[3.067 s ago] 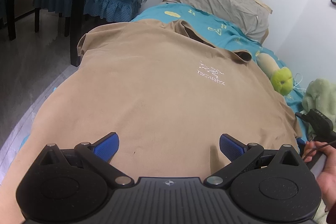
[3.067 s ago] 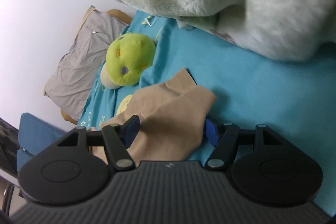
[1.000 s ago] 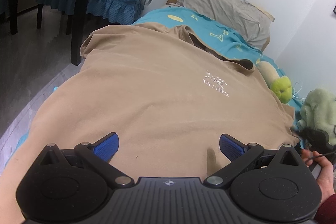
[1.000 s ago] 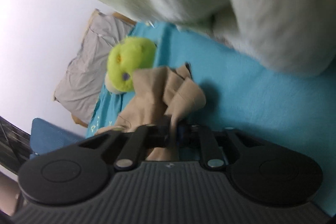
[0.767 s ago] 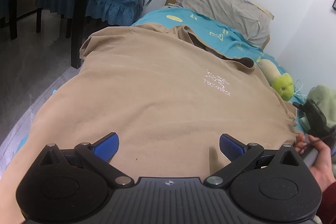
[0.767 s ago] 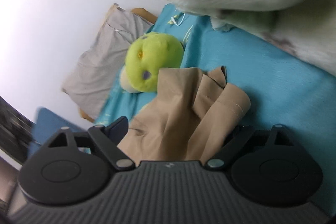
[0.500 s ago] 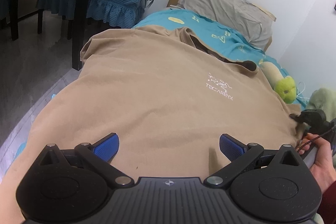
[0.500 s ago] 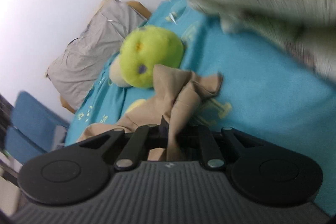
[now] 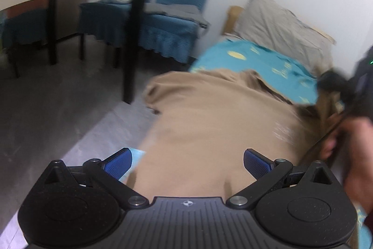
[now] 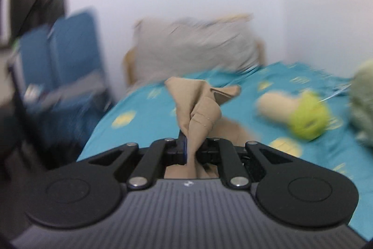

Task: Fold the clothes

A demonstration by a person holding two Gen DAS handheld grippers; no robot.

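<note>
A tan T-shirt (image 9: 209, 123) lies spread over a bed with a teal sheet (image 9: 275, 64). My left gripper (image 9: 186, 161) hovers open over the shirt's near hem, with nothing pinched between its blue pads (image 9: 117, 161). In the right wrist view my right gripper (image 10: 192, 146) is shut on a bunched sleeve of the tan T-shirt (image 10: 198, 109), held up off the sheet (image 10: 139, 109). The left wrist view shows the right gripper (image 9: 338, 88) at the far right edge, carried by a hand (image 9: 349, 139), with the sleeve lifted over the shirt's body.
A grey pillow (image 9: 279, 22) leans against the white wall at the head of the bed. A yellow-green plush toy (image 10: 305, 118) and a pale green plush (image 10: 363, 99) lie on the sheet's right side. Blue chairs (image 9: 172, 15) and a black table leg (image 9: 132, 43) stand on the floor at left.
My right gripper closed on the sleeve, rolled upright and swung up and inward over the shirt, dragging the sleeve along. My left gripper rose and tilted up, staying open.
</note>
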